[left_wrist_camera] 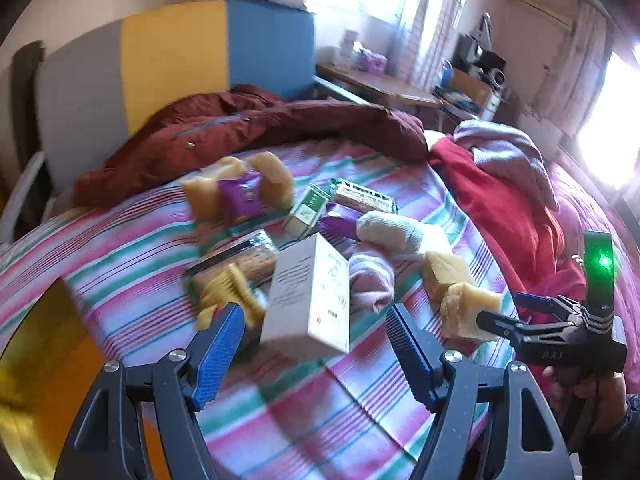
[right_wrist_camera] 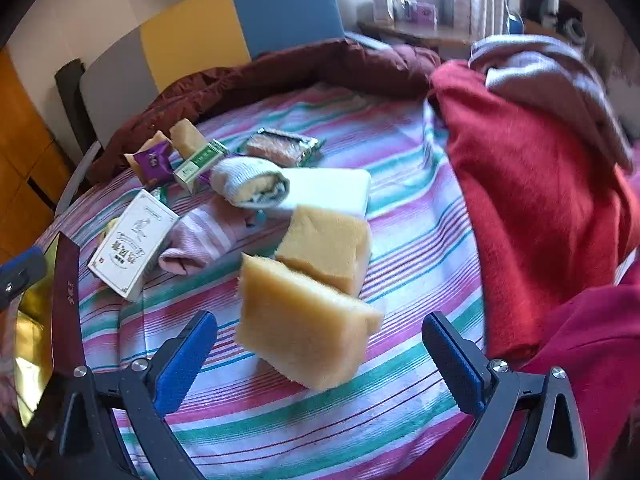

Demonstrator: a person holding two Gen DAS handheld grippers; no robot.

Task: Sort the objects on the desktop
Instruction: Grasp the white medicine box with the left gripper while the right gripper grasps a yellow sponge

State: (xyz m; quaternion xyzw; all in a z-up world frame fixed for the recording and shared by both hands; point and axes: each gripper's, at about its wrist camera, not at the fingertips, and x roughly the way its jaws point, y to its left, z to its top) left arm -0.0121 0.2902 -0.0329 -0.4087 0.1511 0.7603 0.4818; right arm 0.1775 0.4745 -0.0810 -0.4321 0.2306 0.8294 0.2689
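In the left wrist view a white carton (left_wrist_camera: pixel 308 296) lies on the striped bedsheet (left_wrist_camera: pixel 320 400). My left gripper (left_wrist_camera: pixel 316 332) stands open around its near end, and neither blue pad touches it. In the right wrist view a yellow sponge block (right_wrist_camera: pixel 304 328) sits between the wide-open fingers of my right gripper (right_wrist_camera: pixel 320 344), with gaps on both sides. A second sponge (right_wrist_camera: pixel 324 248) leans just behind it. The left wrist view shows the right gripper (left_wrist_camera: pixel 498 308) pointing at those sponges (left_wrist_camera: pixel 460 300) from the right.
Further back lie a pink sock (right_wrist_camera: pixel 204 236), a rolled grey sock (right_wrist_camera: pixel 252 184), a green box (right_wrist_camera: pixel 200 164), a purple packet (right_wrist_camera: pixel 154 162) and a biscuit pack (right_wrist_camera: pixel 280 146). A gold box (right_wrist_camera: pixel 32 320) stands at the left and a red blanket (right_wrist_camera: pixel 540 200) is heaped at the right.
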